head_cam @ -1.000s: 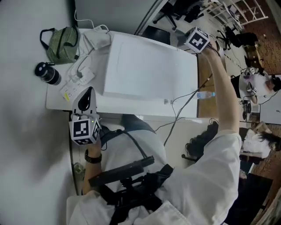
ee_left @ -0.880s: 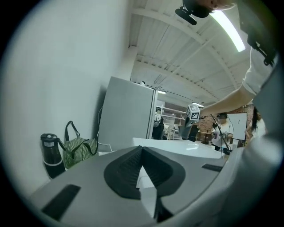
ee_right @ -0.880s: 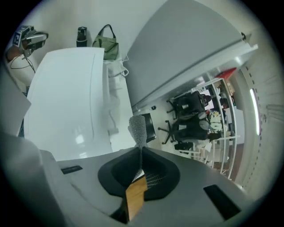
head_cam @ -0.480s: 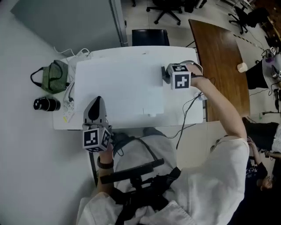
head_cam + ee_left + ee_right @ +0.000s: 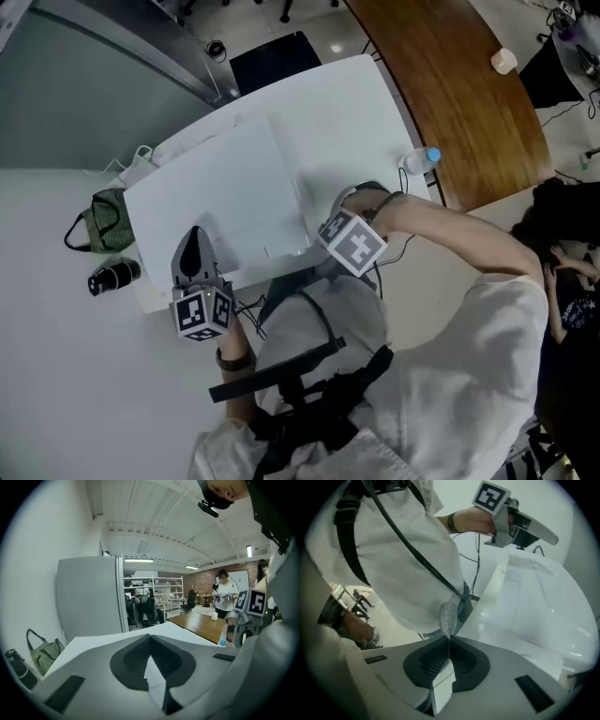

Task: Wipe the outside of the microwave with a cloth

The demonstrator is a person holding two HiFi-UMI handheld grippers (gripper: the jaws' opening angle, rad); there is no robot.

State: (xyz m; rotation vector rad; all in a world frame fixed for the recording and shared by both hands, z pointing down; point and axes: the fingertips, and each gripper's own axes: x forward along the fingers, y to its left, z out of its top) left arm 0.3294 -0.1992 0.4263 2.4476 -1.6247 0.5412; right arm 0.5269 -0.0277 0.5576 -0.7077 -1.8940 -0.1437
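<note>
While the right gripper point(image 5: 447, 641) has its jaws pressed together on a narrow strip of mesh cloth point(image 5: 447, 617), the strip stands up from the jaw tips, just left of the white microwave point(image 5: 539, 597). I cannot tell whether it touches the casing. Pinching only an edge leaves the rest of the cloth free to drag along a panel, which suits wiping.

The left gripper point(image 5: 150, 639) has its jaws together with nothing between them. It hovers over the near left corner of the microwave, probably parked out of the wiping path or ready to steady the box.

From the head view, the microwave point(image 5: 225, 187) sits on a white table point(image 5: 375, 112). The right gripper's marker cube is at the microwave's near right corner, so the front or right side looks like the panel in hand. That view hides the cloth under the cube; only the right gripper view shows it. The left gripper view alone shows a grey partition point(image 5: 89, 597) behind the microwave. A green bag point(image 5: 101, 220) and a black bottle point(image 5: 112, 277) lie to the far left, well apart from the work, and a water bottle point(image 5: 420, 161) stands at the table's right edge
</note>
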